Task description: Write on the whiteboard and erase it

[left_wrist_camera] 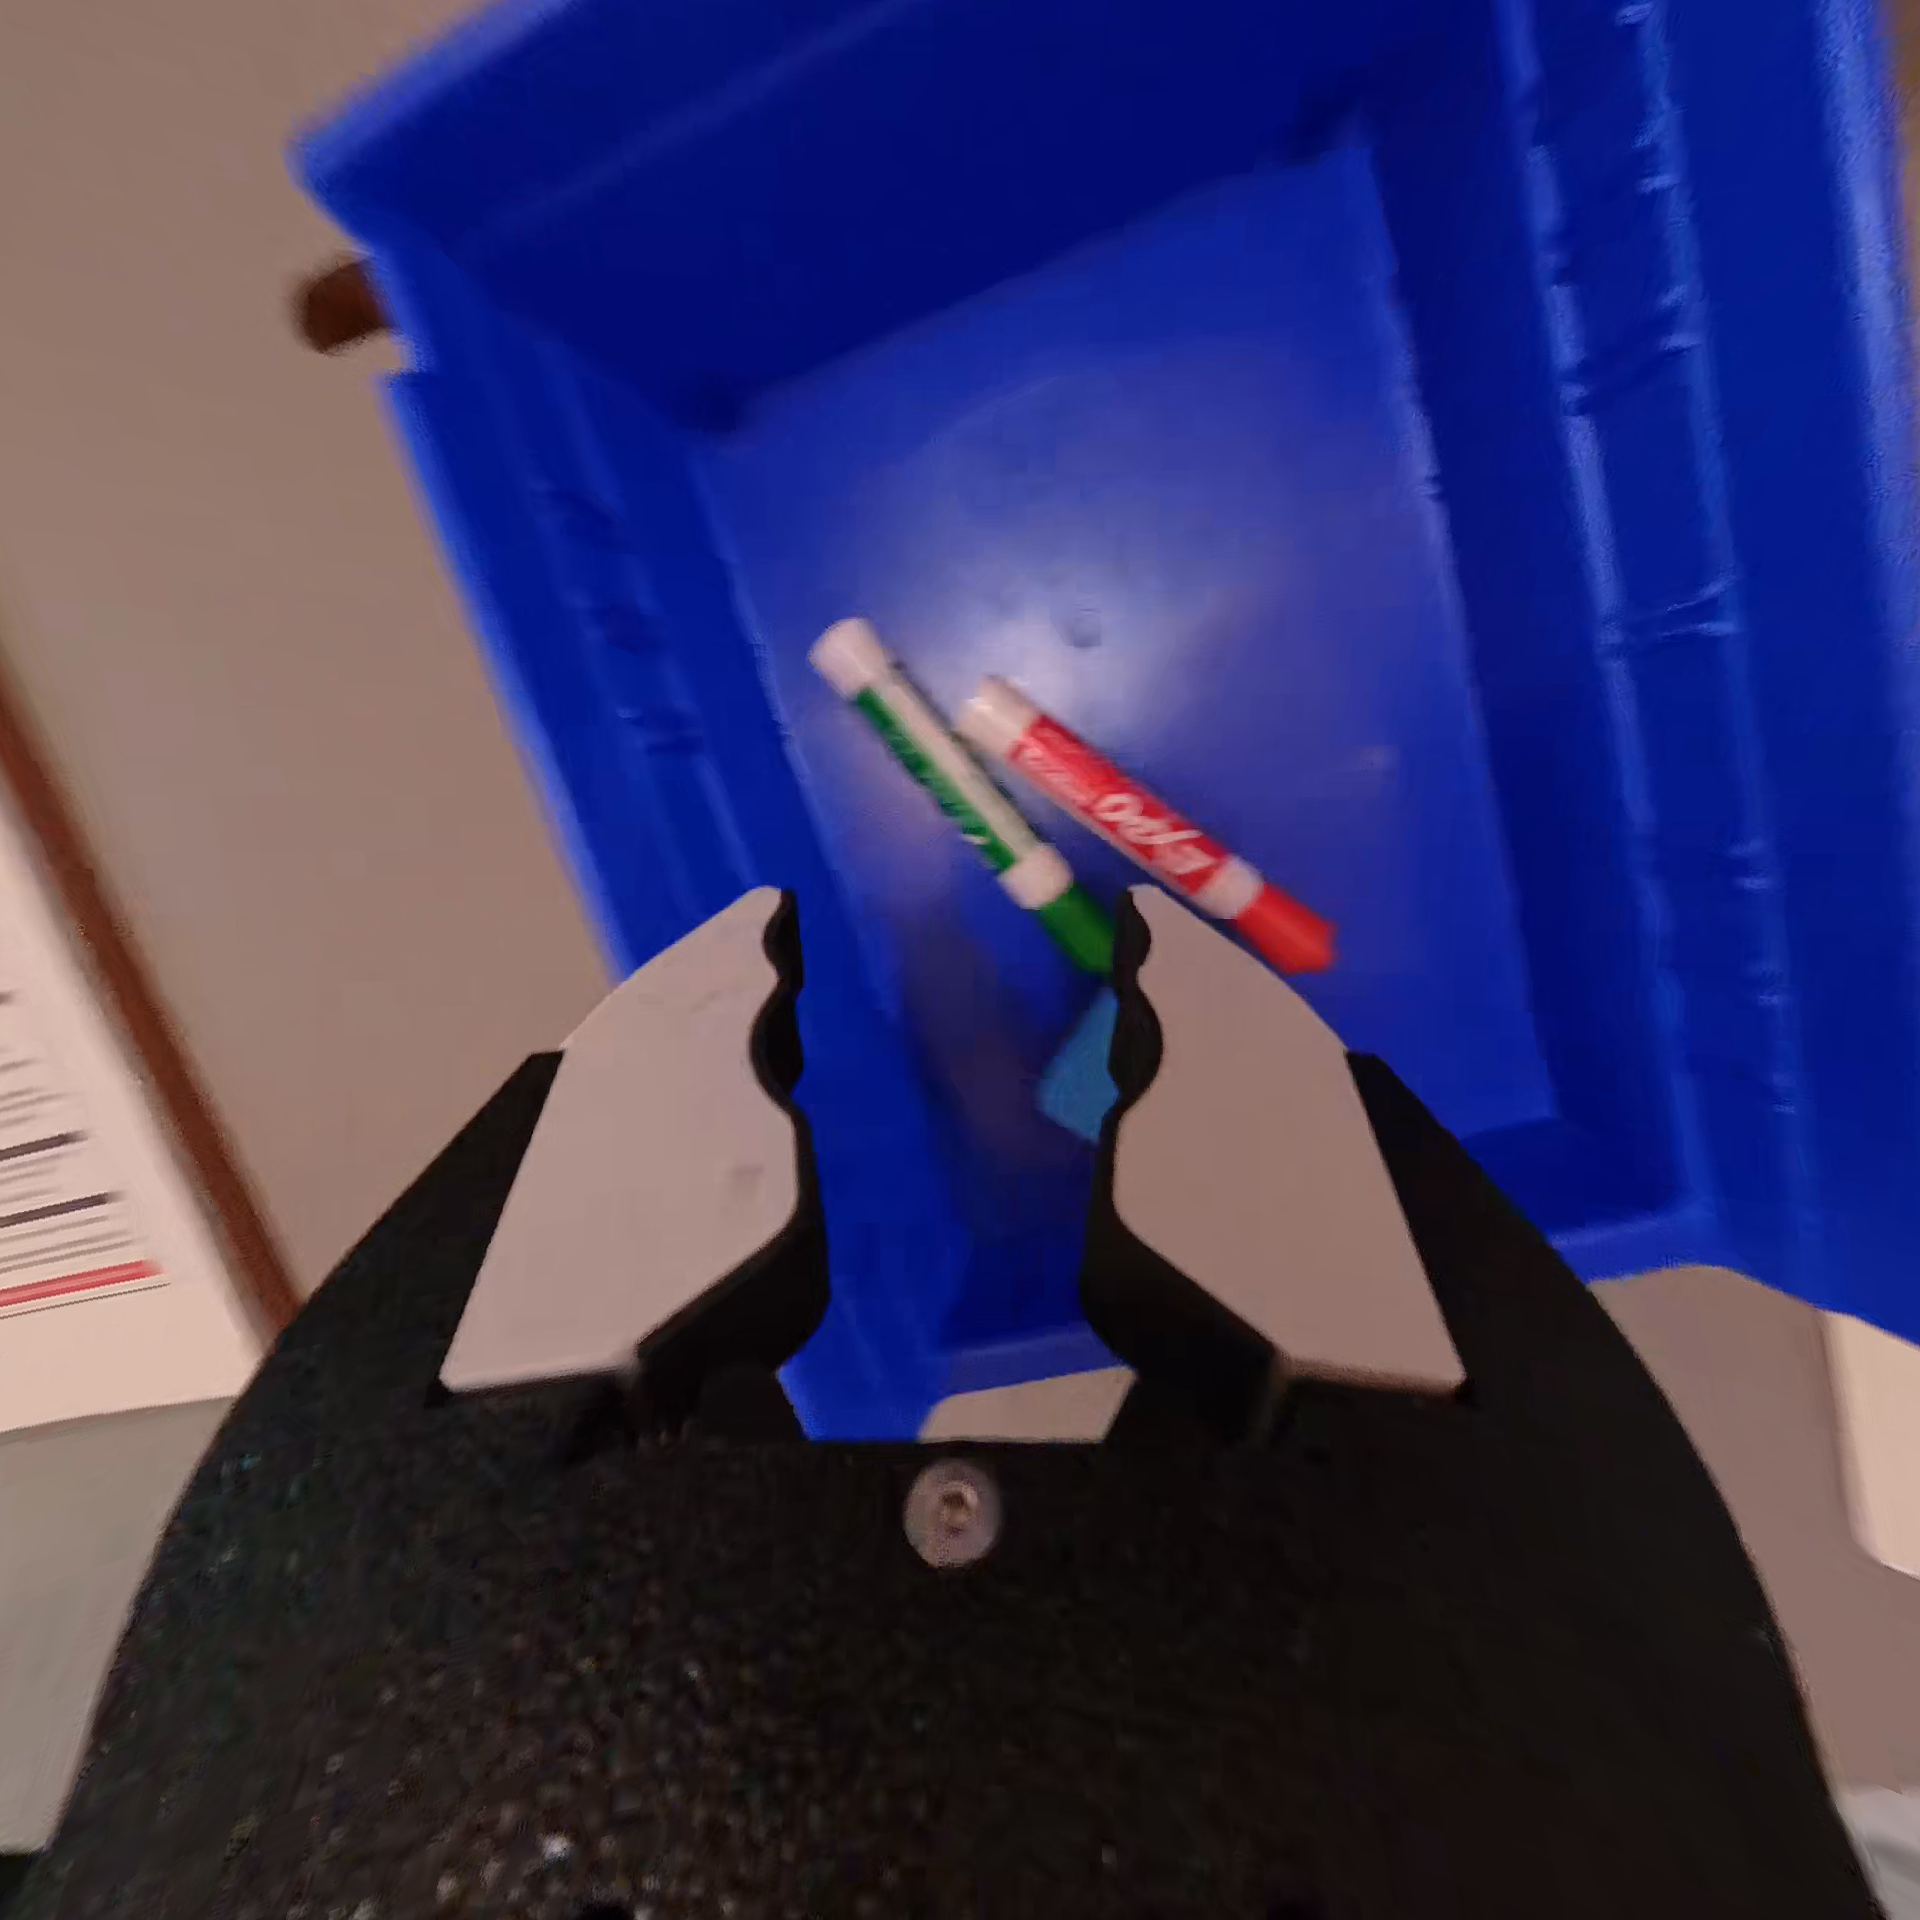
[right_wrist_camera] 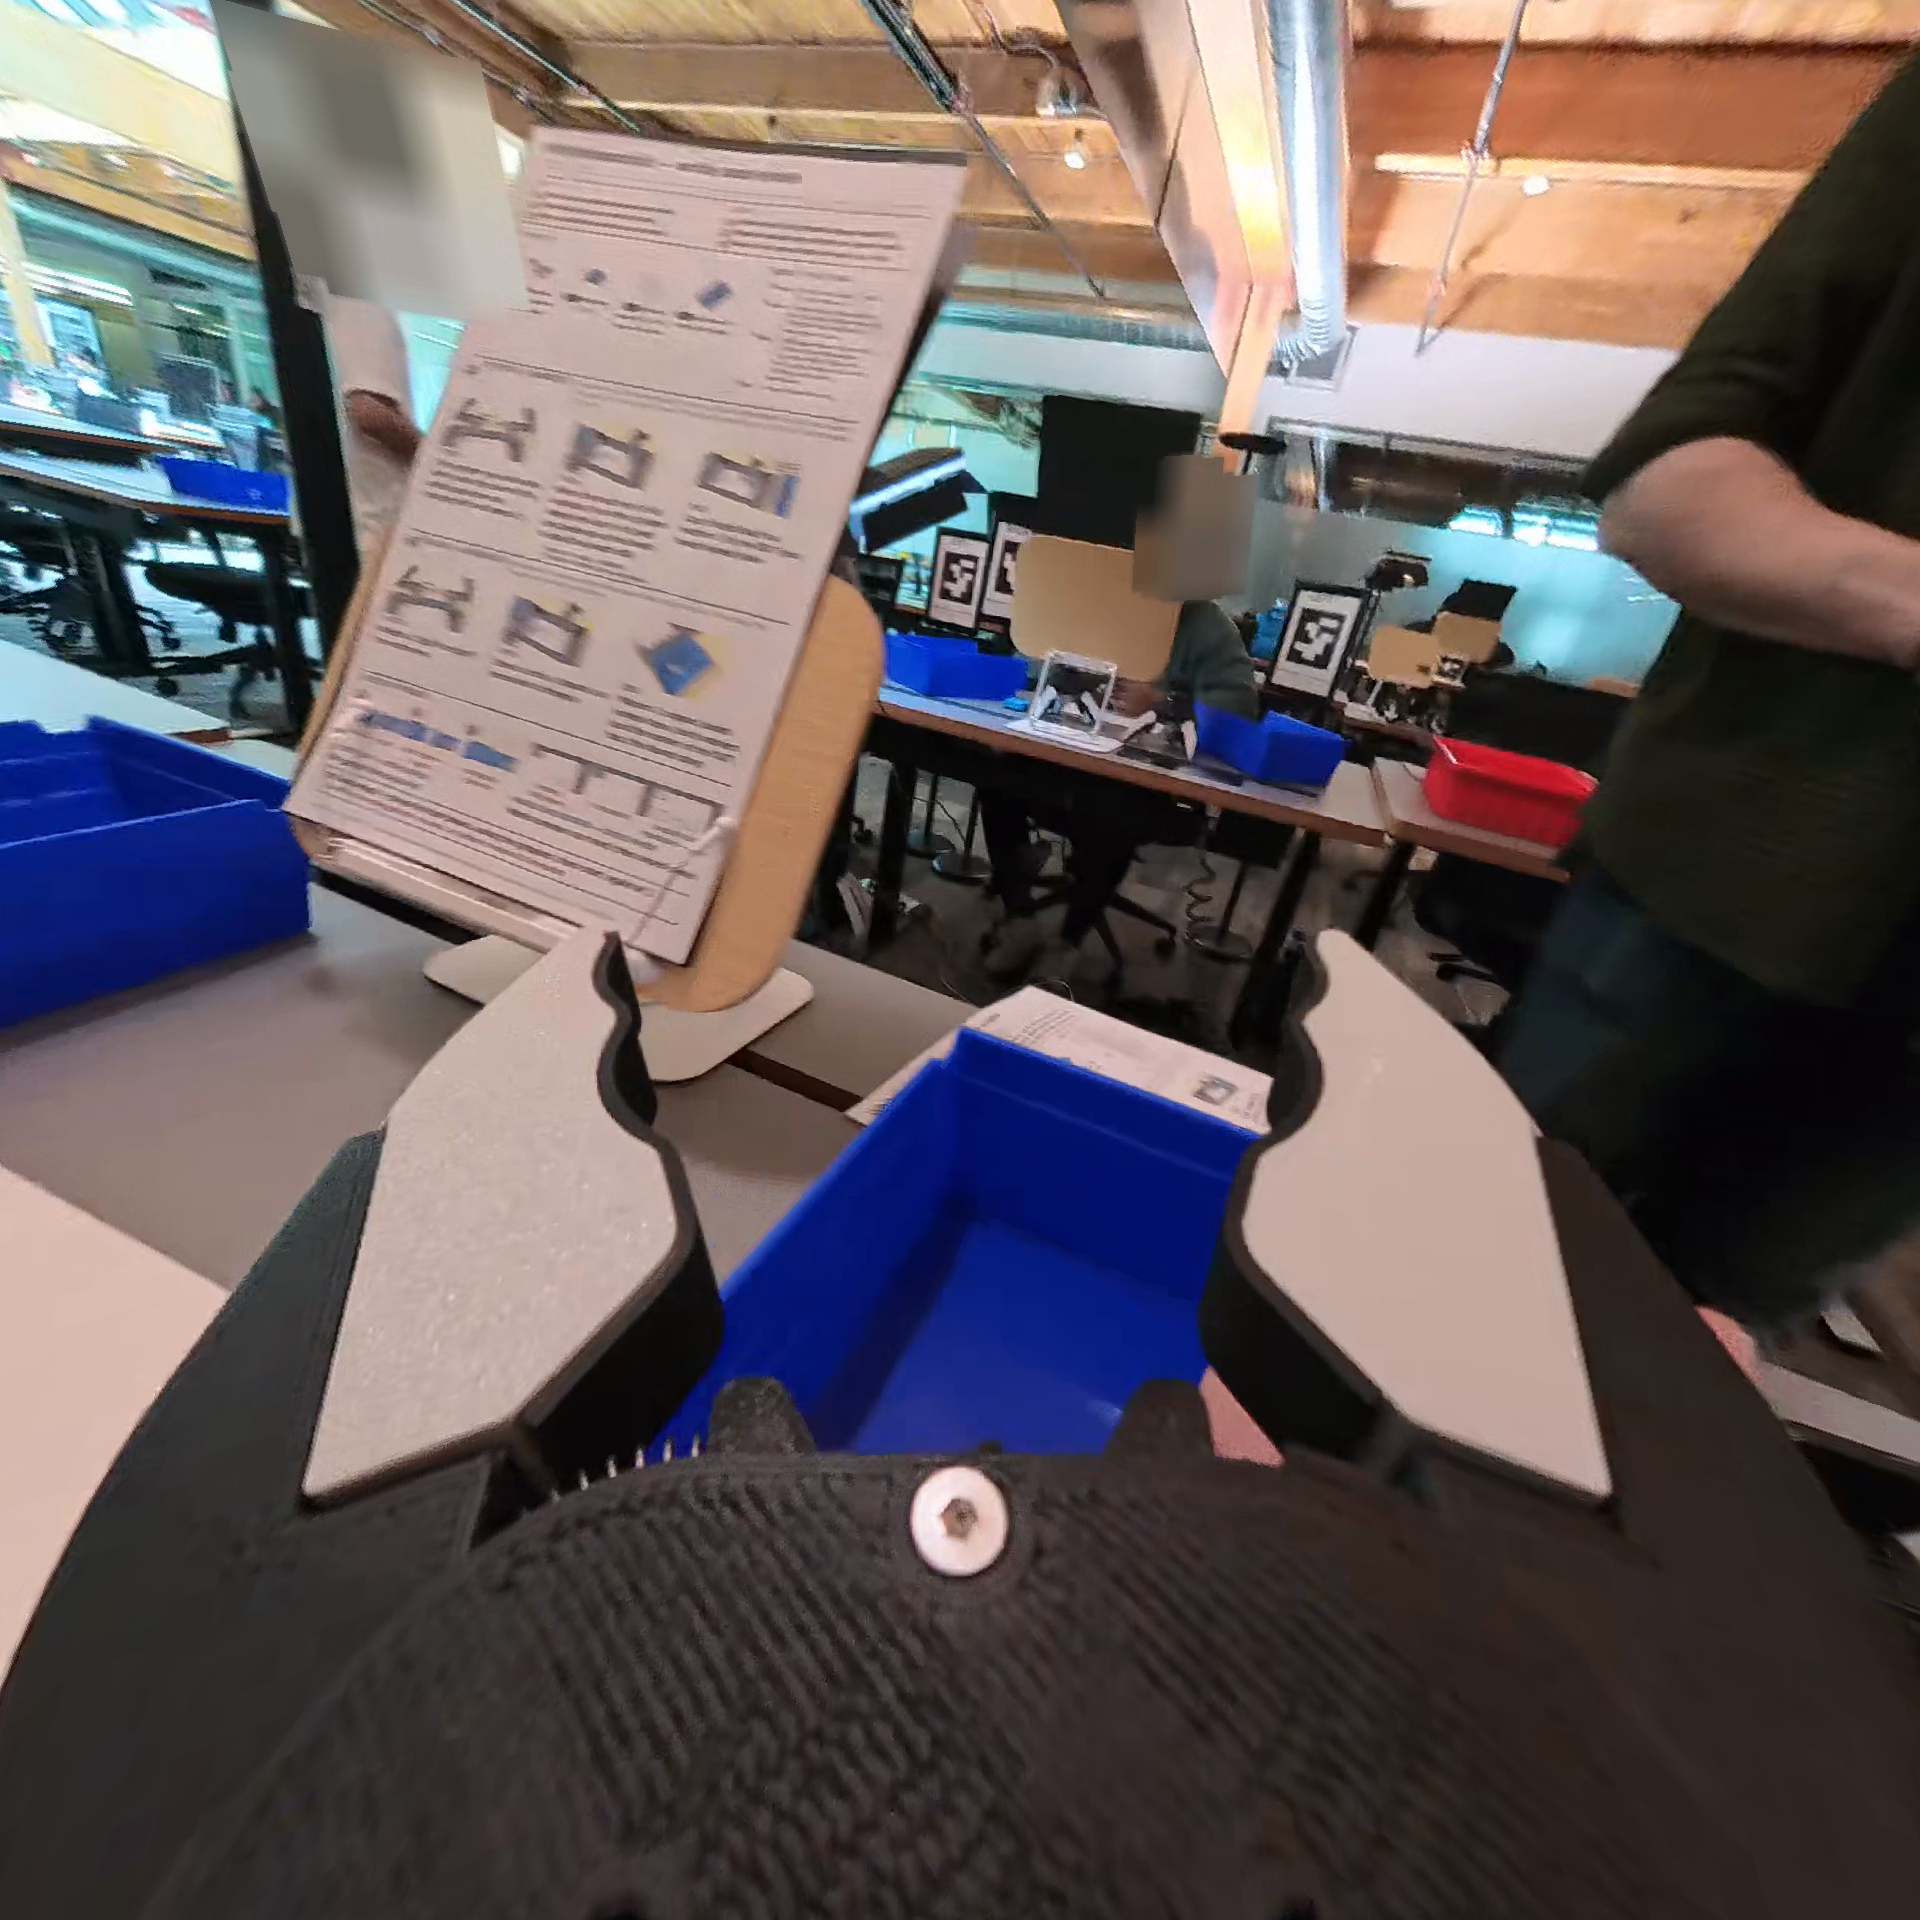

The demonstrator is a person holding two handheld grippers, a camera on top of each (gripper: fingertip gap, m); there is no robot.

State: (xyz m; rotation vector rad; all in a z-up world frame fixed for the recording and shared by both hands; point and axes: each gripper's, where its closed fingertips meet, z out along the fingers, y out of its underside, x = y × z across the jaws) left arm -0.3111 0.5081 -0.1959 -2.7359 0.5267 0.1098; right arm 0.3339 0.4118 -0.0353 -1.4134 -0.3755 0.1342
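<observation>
Hovering over a blue bin (left_wrist_camera: 1091,312), the left gripper (left_wrist_camera: 961,914) is spread and empty; a green marker (left_wrist_camera: 961,795) and red marker (left_wrist_camera: 1132,821) lie side by side on the bin floor. The right gripper (right_wrist_camera: 961,987) is spread wide above the bin, before a tilted instruction sheet (right_wrist_camera: 644,520) on the surface (right_wrist_camera: 260,1091).

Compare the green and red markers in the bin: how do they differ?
The green marker has a green cap and label; the red marker has red ones. The green one lies nearer the bin's left wall, the red one to its right. The green cap tip is hidden behind a finger of the left gripper; the red cap shows whole. Both are capped, white-ended, lying flat and slanted the same way.
</observation>
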